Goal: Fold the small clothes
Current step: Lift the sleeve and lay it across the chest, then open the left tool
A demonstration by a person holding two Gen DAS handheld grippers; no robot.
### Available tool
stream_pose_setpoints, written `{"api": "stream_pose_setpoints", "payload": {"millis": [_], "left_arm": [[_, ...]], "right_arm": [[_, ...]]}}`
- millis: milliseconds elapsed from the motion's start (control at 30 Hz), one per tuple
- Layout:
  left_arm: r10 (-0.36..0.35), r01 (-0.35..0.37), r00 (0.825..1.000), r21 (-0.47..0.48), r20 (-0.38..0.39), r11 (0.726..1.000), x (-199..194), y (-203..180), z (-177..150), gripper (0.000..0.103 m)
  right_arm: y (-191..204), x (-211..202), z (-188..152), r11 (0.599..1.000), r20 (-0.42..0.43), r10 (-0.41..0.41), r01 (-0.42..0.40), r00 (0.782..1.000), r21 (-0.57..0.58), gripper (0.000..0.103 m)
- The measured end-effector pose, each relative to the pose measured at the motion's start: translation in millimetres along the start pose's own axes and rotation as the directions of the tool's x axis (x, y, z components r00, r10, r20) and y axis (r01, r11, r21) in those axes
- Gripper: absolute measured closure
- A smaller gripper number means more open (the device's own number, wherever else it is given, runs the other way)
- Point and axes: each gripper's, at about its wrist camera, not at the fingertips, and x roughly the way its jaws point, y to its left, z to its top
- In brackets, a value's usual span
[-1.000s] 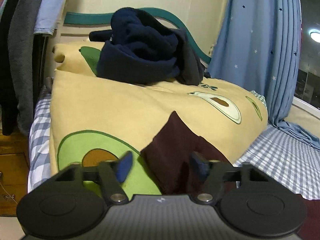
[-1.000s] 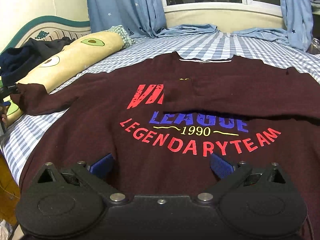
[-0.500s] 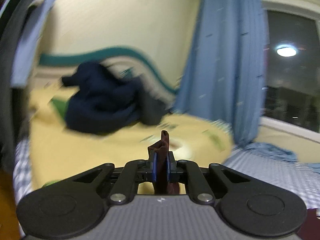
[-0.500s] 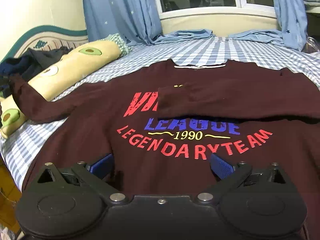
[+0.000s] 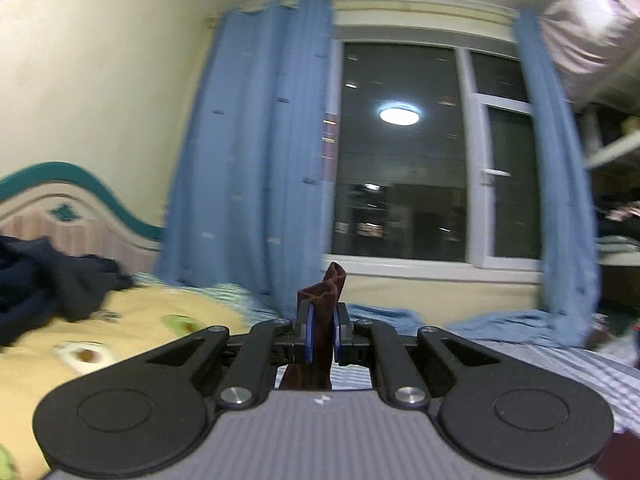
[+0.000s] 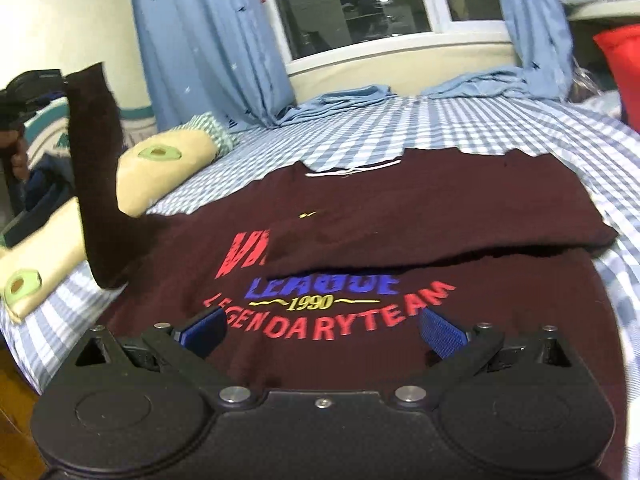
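A maroon sweatshirt (image 6: 400, 216) with red and blue lettering lies flat on the checked bed. Its right sleeve (image 6: 460, 232) is folded across the chest. My left gripper (image 5: 322, 334) is shut on the cuff of the left sleeve (image 5: 326, 292) and holds it up in the air. In the right wrist view that sleeve (image 6: 98, 176) rises steeply at the left of the shirt. My right gripper (image 6: 322, 330) is open and empty, low over the shirt's lower front.
A yellow avocado-print bolster (image 6: 160, 160) lies along the bed's left side. Dark blue clothes (image 5: 48, 280) are piled on it by the headboard. Blue curtains (image 5: 248, 160) and a window (image 5: 400, 152) stand behind the checked sheet (image 6: 440, 124).
My left gripper closed on the left sleeve cuff, lifted it off the bolster and swung right toward the window. My right gripper stayed open and moved slightly forward over the shirt.
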Motion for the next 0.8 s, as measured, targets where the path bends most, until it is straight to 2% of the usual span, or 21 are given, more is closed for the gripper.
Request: {"api": "stream_pose_setpoints", "payload": {"millis": [100,200,433,600,800], "left_arm": [[-0.083,0.083,0.996,0.016,-0.035,0.996,4.5,-45.1,-15.9,0.094],[-0.155,0.157,0.983,0.020,-0.095,0.987,2.7,-89.1,-39.0,0.094],[-0.259,0.271,0.935,0.015,-0.243,0.963,-4.8,-149.3,-103.2,0.094],[-0.313,0.331,0.881,-0.010,-0.356,0.944,-10.7,-164.3,-140.2,0.094],[-0.373,0.391,0.810,-0.057,-0.452,0.919,-7.3,-161.2,-161.2,0.092]], "right_arm": [[-18.0,-10.0,2.0,0.999,0.014,-0.020,0.020,1.000,0.039,0.000],[-36.3,-20.2,0.4,0.996,0.029,-0.060,0.058,0.998,0.066,0.000],[-66.8,-32.9,-9.0,0.984,0.039,-0.107,0.100,0.994,0.146,0.000],[-74.9,-35.7,-14.1,0.979,0.048,-0.124,0.114,0.991,0.167,0.000],[-74.1,-33.0,-16.6,0.977,0.046,-0.133,0.123,0.990,0.172,0.000]]}}
